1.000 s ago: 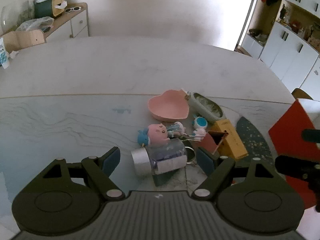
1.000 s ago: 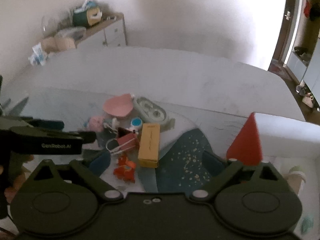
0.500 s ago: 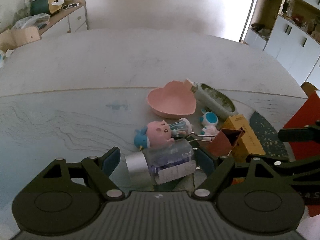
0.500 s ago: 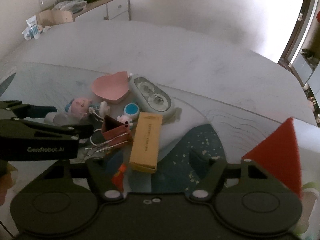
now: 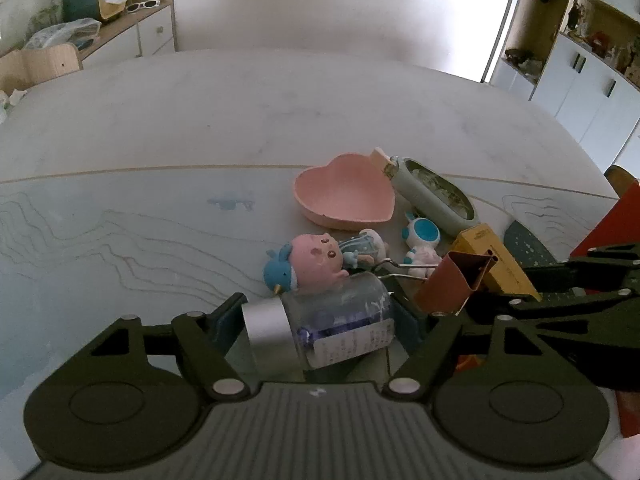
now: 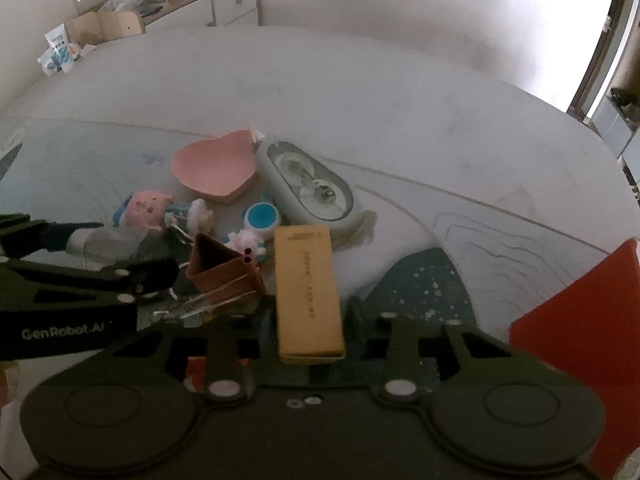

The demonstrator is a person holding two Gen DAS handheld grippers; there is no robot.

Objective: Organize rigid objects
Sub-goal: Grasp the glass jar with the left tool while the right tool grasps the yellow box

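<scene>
A clear bottle with a silver cap [image 5: 320, 320] lies on its side between the fingers of my left gripper [image 5: 316, 320], which is open around it. A yellow box [image 6: 308, 288] lies lengthwise between the fingers of my right gripper [image 6: 304, 328], which is open around its near end. A brown binder clip [image 5: 456, 280] [image 6: 224, 264] stands between the bottle and the box. A pink-and-blue doll [image 5: 308, 260], a small blue-and-white figure [image 5: 422, 240], a pink heart dish [image 5: 344, 196] and a grey-green oval case [image 5: 432, 196] lie just beyond.
A red panel [image 6: 584, 312] stands at the right. A dark speckled patch of mat [image 6: 424, 284] lies under the right gripper. Something small and orange-red [image 6: 196, 372] lies by my right gripper's left finger. A sideboard with clutter [image 5: 100, 28] stands beyond the table at the back left.
Both grippers have moved forward and down into the pile. The bottle now lies between the left fingers and the yellow box between the right fingers.
</scene>
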